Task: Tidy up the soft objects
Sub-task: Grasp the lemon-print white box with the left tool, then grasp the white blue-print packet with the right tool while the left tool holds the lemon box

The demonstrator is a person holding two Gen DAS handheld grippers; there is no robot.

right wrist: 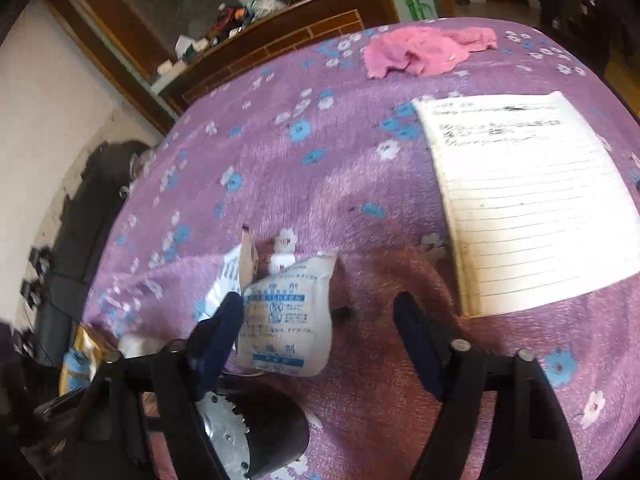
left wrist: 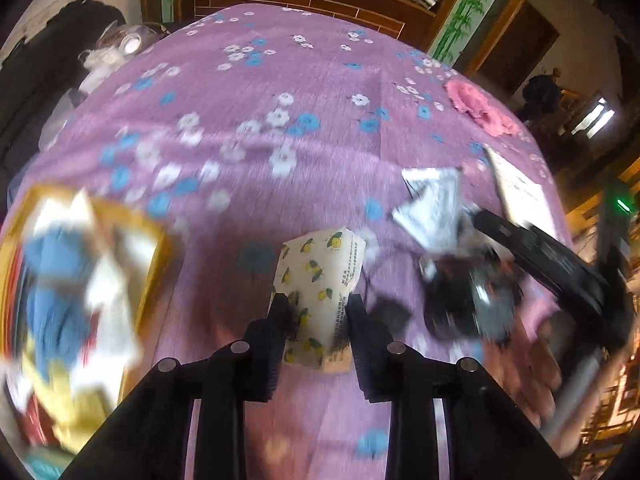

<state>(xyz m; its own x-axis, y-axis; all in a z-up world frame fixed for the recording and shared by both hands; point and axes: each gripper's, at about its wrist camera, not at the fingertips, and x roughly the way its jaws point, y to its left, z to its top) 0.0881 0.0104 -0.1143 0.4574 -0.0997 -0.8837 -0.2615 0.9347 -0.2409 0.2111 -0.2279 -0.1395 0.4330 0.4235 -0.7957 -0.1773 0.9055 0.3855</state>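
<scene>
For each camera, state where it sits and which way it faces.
Left wrist: on the left claw, facing along the purple bedspread toward the headboard; its black fingers clamp a lemon-print pack, yellow box at left, right claw at right.
Right wrist: on the right claw, facing across the bed; open fingers, a white sachet by one.
Shared: bedspread, pink cloth, notebook, sachet.

Right gripper jaws apart over purple blanket; white sachet against left jaw.
</scene>
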